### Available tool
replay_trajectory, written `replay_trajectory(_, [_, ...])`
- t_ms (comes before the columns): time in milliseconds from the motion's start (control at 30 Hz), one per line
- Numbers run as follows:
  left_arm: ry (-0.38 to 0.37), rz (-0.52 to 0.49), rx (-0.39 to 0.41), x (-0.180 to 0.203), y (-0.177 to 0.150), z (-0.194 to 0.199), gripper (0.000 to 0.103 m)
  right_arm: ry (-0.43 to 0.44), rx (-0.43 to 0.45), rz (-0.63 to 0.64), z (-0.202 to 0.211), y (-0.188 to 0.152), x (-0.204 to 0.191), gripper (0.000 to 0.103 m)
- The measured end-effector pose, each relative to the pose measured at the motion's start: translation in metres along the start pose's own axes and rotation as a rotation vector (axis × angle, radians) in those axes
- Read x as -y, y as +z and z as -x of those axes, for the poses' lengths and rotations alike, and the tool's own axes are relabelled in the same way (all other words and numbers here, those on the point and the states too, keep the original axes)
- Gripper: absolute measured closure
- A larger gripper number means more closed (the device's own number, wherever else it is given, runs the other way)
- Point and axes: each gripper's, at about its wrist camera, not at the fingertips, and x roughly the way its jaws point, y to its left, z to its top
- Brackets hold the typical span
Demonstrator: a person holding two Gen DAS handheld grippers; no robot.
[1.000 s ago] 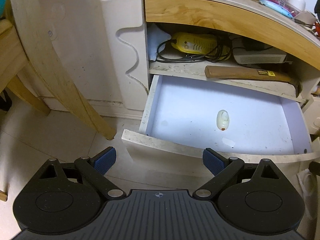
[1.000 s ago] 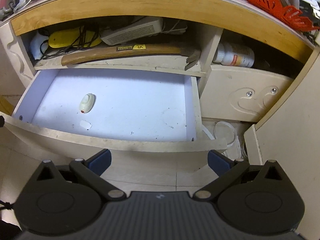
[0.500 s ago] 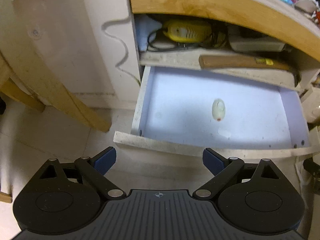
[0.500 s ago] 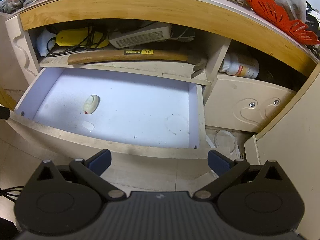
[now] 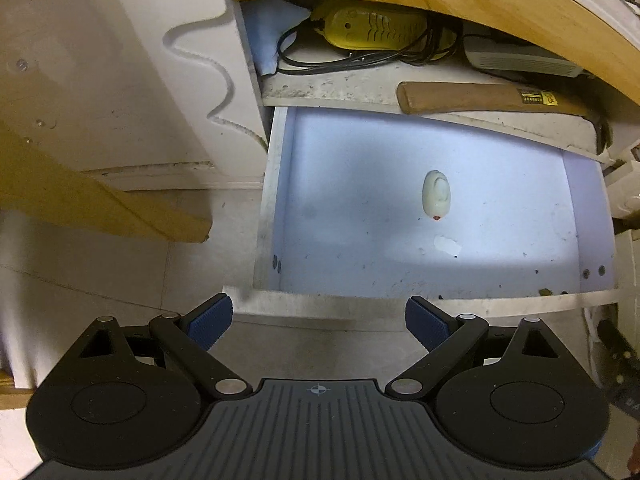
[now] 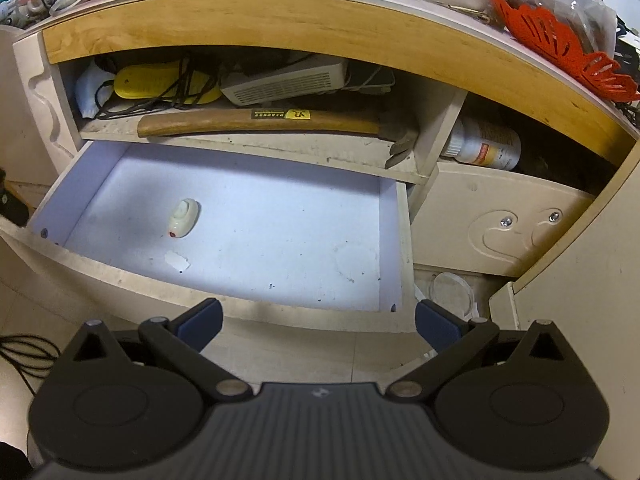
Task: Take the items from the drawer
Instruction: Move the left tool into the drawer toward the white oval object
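I see the pulled-out drawer with the pale lilac floor (image 5: 360,208) (image 6: 260,220) open below the cluttered shelf, and I take it as my landmark. My left gripper (image 5: 319,322) hangs in front of the drawer's front board, its jaws spread wide with nothing between the blue pads (image 5: 210,322). My right gripper (image 6: 316,322) hangs likewise just short of the same front board, its jaws spread and empty.

The small cream oval push-switch with a red dot at one end (image 5: 436,197) (image 6: 183,218) lies flat on the drawer floor, towards the drawer's left half as the right wrist camera shows it, well apart from both grippers. Just beside it, nearer the drawer front, lies a small white scrap of paper (image 5: 447,245) (image 6: 177,261), not touching the switch.

On the shelf directly above the drawer rests a wooden-handled hammer with a yellow label (image 5: 488,98) (image 6: 264,120), lying lengthwise along the shelf edge. Behind it, above the drawer, sit a yellow plastic device wound with black cord (image 5: 372,28) (image 6: 160,82) and a white vented box (image 6: 284,80). To the right of the drawer, in the next compartment, a white bottle (image 6: 486,148) lies on its side. Left of the drawer, a slanted wooden leg (image 5: 100,204) stands on the tiled floor.
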Motion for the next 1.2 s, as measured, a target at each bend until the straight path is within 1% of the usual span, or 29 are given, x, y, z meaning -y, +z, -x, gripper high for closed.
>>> replay_trajectory(133, [-0.008,-0.012,-0.026,0.001,0.020,0.001,0.007,-0.003,-0.003,0.005,-0.001,0.000,0.000,0.000])
replay_trajectory(367, [-0.062,-0.057,-0.088,0.010,0.060,0.001,0.007,-0.006,0.001,0.031,-0.002,0.002,-0.007,0.000])
replay_trajectory(467, [-0.084,-0.060,-0.113,0.014,0.075,-0.001,0.007,-0.008,0.006,0.048,-0.002,0.001,-0.010,0.000])
replay_trajectory(667, [-0.096,-0.075,-0.166,0.018,0.100,-0.011,0.008,-0.012,0.008,0.065,-0.003,0.001,-0.014,0.000])
replay_trajectory(933, [-0.109,-0.072,-0.225,0.022,0.117,-0.024,0.008,-0.008,0.013,0.066,-0.001,0.003,-0.016,0.000])
replay_trajectory(1200, [-0.094,-0.081,-0.238,0.022,0.119,-0.029,0.008,0.000,0.012,0.062,-0.002,0.003,-0.017,0.000])
